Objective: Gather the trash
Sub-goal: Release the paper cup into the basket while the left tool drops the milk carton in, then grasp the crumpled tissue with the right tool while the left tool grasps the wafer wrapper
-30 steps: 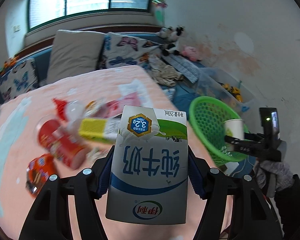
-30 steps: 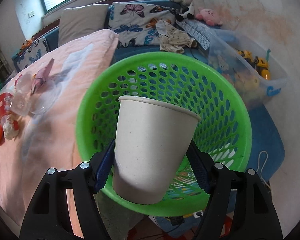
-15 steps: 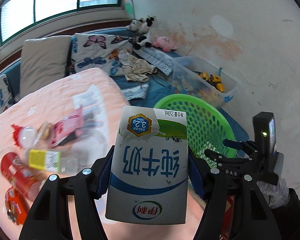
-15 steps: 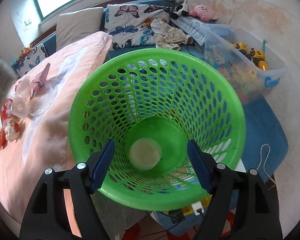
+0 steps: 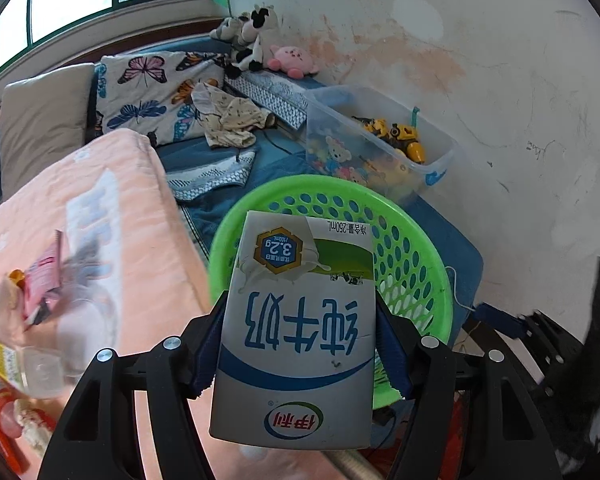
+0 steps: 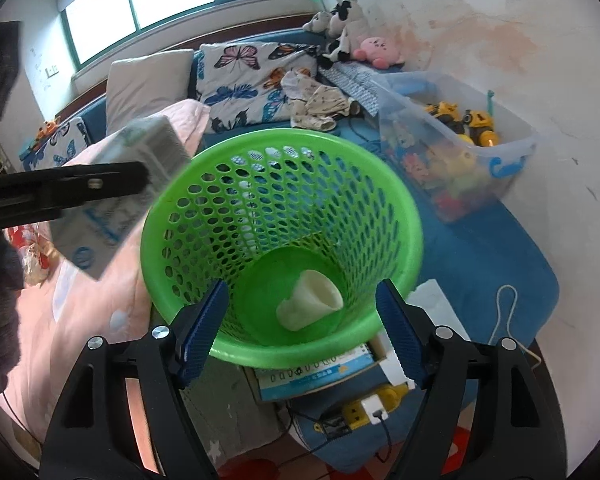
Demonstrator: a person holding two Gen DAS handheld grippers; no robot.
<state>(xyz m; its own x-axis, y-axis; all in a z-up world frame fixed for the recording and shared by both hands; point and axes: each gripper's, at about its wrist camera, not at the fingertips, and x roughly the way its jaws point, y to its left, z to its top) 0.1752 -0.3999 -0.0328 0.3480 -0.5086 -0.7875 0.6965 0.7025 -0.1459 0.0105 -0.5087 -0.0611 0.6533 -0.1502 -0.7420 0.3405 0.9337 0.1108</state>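
Observation:
A white-and-blue milk carton (image 5: pixel 296 360) is clamped between the pads of my left gripper (image 5: pixel 300 312), held just in front of the green mesh basket (image 5: pixel 332 184), at its near rim. In the right wrist view the carton (image 6: pixel 140 168) and a black left finger (image 6: pixel 60 192) come in from the left, beside the basket rim (image 6: pixel 280 136). A white paper cup (image 6: pixel 312 304) lies on its side on the basket floor. My right gripper (image 6: pixel 302 292) hovers over the near rim, jaws open with nothing between them.
The pink bedspread (image 5: pixel 132 216) to the left carries a clear bottle, a pink wrapper (image 5: pixel 40 280) and red packets. A clear toy bin (image 5: pixel 380 148) stands behind the basket on the blue mat. A box (image 6: pixel 320 376) and a yellow power strip (image 6: pixel 364 408) lie under the basket.
The paper cup left my right gripper and fell into the basket, where it tipped onto its side. My left gripper carried the carton from over the bed to the basket.

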